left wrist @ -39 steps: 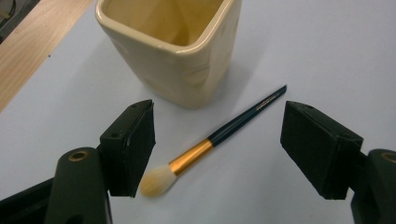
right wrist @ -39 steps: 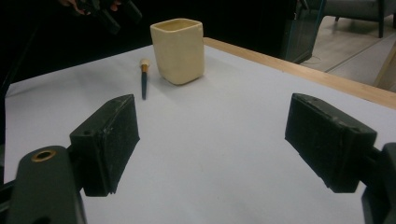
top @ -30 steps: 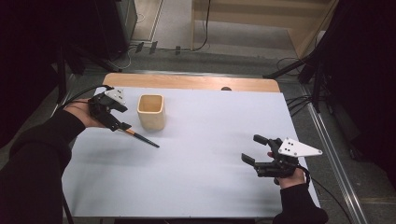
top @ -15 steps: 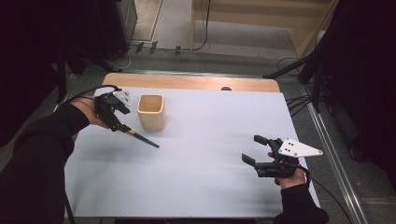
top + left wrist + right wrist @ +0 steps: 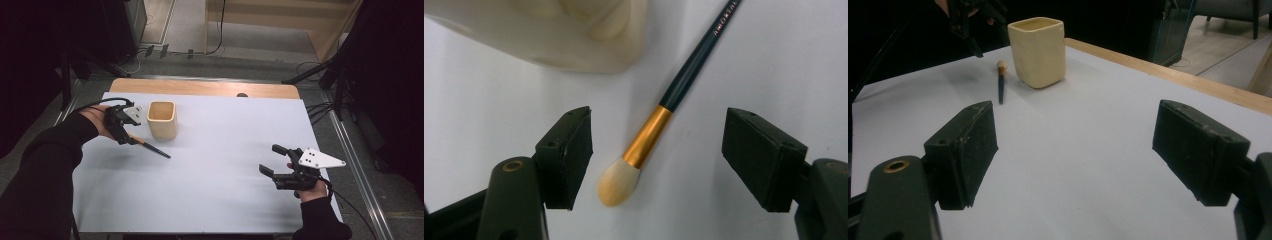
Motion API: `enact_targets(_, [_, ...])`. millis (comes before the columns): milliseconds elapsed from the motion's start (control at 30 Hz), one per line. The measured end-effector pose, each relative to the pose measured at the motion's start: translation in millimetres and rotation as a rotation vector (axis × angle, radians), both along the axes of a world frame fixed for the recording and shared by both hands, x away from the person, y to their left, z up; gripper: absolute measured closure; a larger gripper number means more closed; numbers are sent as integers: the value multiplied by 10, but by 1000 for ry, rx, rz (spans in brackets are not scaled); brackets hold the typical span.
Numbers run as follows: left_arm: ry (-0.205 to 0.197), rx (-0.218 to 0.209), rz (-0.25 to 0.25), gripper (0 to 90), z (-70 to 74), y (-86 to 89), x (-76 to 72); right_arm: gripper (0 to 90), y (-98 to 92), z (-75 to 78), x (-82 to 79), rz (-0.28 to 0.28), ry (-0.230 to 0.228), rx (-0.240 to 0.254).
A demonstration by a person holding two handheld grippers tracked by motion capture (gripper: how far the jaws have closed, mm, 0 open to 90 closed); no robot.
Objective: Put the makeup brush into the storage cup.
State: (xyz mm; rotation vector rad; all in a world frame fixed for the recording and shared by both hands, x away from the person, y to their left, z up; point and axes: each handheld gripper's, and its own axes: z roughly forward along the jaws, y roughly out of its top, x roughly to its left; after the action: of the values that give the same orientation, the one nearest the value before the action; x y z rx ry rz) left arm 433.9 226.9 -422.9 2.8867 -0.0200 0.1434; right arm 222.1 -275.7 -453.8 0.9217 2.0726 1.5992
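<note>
Left tongs (image 5: pixel 656 150) poised over the brush (image 5: pixel 659 120), jaws just closing a little yet apart and clear of its gold ferrule, brush flat on the tabletop (image 5: pixel 225 165) just beside the cream cup (image 5: pixel 162 120); right tongs (image 5: pixel 272 161) open, empty, well apart.

Dark-handled makeup brush (image 5: pixel 659 125), flat beside cream cup (image 5: pixel 162 120)
</note>
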Motion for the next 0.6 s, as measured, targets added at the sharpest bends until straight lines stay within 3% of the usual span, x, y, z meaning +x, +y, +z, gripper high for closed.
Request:
enact_targets(267, [22,63,-57,297,-136,18,2,185,-2,-4,-3,0,4,-3])
enact_targets(433, [27,74,-75,302,-158,37,7,185,1,-8,-4,-1,5,-7])
enact_targets(600, [26,132,-115,295,-196,-15,11,185,0,-13,-9,2,10,-14])
